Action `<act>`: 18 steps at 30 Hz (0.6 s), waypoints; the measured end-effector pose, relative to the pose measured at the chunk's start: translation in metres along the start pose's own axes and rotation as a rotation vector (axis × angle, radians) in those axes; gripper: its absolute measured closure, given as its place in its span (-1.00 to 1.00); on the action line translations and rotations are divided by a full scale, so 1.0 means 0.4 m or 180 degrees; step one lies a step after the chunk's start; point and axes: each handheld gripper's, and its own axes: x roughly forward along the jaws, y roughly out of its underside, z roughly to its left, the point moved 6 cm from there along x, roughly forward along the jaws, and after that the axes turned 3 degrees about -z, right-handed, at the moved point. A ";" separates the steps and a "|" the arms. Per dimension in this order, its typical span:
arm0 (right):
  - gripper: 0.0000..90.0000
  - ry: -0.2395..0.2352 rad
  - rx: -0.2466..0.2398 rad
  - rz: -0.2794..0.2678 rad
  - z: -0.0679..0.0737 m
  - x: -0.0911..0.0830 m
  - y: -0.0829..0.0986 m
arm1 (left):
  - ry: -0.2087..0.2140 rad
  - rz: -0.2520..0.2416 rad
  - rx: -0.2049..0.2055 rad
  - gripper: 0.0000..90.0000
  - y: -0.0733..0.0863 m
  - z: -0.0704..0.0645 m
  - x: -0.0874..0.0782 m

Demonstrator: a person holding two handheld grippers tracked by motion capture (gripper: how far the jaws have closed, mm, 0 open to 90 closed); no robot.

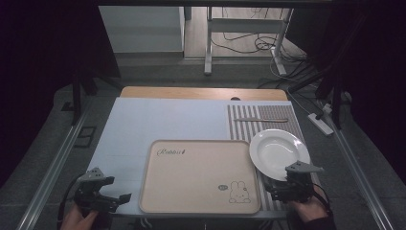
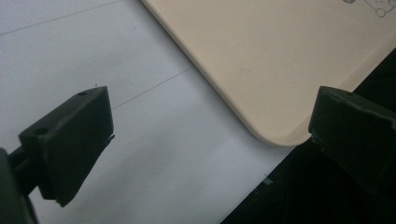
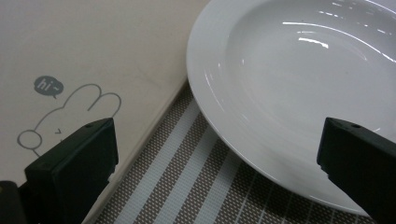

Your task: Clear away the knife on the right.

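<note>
A beige tray (image 1: 196, 175) with a rabbit drawing lies at the front middle of the table. A white plate (image 1: 279, 153) sits to its right on a striped placemat (image 1: 268, 120), its rim overlapping the tray's edge. My left gripper (image 1: 115, 196) is open near the front left, its jaws spanning the tray's near corner (image 2: 275, 133). My right gripper (image 1: 282, 189) is open at the front right, low over the plate's near rim (image 3: 261, 140) and the tray (image 3: 93, 56). Nothing is between either pair of jaws.
A wooden knife-like utensil (image 1: 261, 120) lies across the far part of the placemat. A pale blue sheet (image 1: 158, 120) covers the table (image 1: 201, 92). Metal rails (image 1: 52, 163) run along both sides; cables (image 1: 292, 67) and a power strip (image 1: 321, 123) lie on the floor beyond.
</note>
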 end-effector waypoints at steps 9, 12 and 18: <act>-1.00 -0.0053 -0.0049 -0.0044 0.009 0.008 -0.011 | 0.0000 0.0003 -0.0009 -0.98 0.000 0.001 0.000; -1.00 -0.0091 -0.0022 -0.0043 0.009 0.013 -0.016 | -0.0004 0.0007 -0.0007 -0.98 0.000 0.001 0.000; -1.00 -0.0165 -0.0048 -0.0012 0.010 0.022 -0.025 | -0.0006 0.0014 -0.0007 -0.98 0.000 0.001 0.000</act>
